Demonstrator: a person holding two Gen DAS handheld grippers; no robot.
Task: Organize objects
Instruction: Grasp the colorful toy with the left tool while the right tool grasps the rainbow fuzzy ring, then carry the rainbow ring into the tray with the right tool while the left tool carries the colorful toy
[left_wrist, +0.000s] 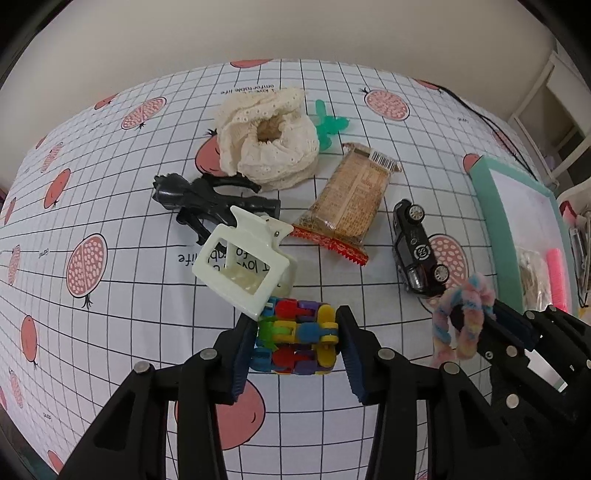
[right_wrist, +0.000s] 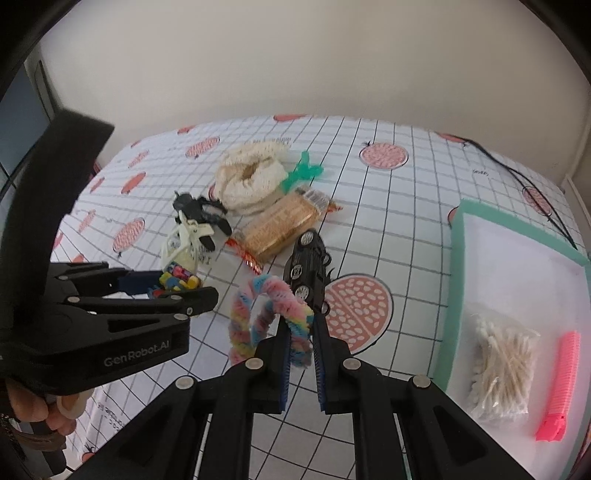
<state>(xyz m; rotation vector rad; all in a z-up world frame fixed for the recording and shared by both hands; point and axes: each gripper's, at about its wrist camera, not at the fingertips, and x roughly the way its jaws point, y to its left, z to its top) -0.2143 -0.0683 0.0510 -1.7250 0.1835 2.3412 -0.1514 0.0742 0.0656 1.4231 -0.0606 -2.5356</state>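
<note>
A multicolour linked block toy (left_wrist: 295, 336) sits between the fingers of my left gripper (left_wrist: 297, 325), which is shut on it; both pads touch its sides. The right wrist view shows that gripper (right_wrist: 177, 286) from the side with the toy (right_wrist: 177, 277) at its tips. A white hair claw (left_wrist: 243, 258) leans against the toy's far side. My right gripper (right_wrist: 300, 332) is shut on a pastel fuzzy pipe-cleaner loop (right_wrist: 258, 314), held above the cloth. In the left wrist view this gripper (left_wrist: 491, 317) and the loop (left_wrist: 461, 321) are at the right.
On the checked cloth lie a black hair clip (left_wrist: 207, 203), a cream lace scrunchie (left_wrist: 269, 144), a green toy (left_wrist: 328, 123), a snack packet (left_wrist: 347, 199) and a black toy car (left_wrist: 417, 247). A teal-rimmed tray (right_wrist: 458, 277) at right holds cotton swabs (right_wrist: 502, 373) and a pink comb (right_wrist: 561, 384).
</note>
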